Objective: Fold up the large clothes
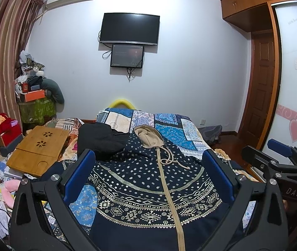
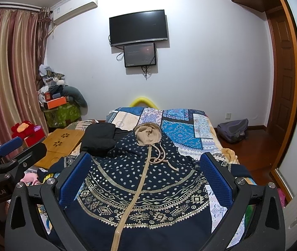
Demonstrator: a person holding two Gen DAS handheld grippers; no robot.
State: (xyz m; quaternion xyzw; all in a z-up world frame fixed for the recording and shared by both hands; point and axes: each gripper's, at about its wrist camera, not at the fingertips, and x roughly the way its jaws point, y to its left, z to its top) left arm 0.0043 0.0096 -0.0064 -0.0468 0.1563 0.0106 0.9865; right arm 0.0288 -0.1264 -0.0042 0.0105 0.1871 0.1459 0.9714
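Observation:
A navy hooded jacket (image 1: pixel 148 188) with cream geometric print, a tan zipper and a tan-lined hood (image 1: pixel 147 137) lies flat and face up on the bed, hood toward the far wall. My left gripper (image 1: pixel 148 156) hovers open above its lower half, blue pads wide apart, holding nothing. In the right wrist view the same jacket (image 2: pixel 140 190) and hood (image 2: pixel 148 135) lie below my right gripper (image 2: pixel 144 156), which is also open and empty. Each gripper shows in the other's view, the right gripper (image 1: pixel 278 152) at the right edge and the left gripper (image 2: pixel 20 146) at the left edge.
A black garment (image 1: pixel 100 139) lies bunched left of the hood on the patchwork bedspread (image 1: pixel 169 125). A wooden lap tray (image 1: pixel 39 148) and clutter sit left of the bed. A grey backpack (image 2: pixel 233 130) rests on the floor at right, near the door (image 2: pixel 282 73).

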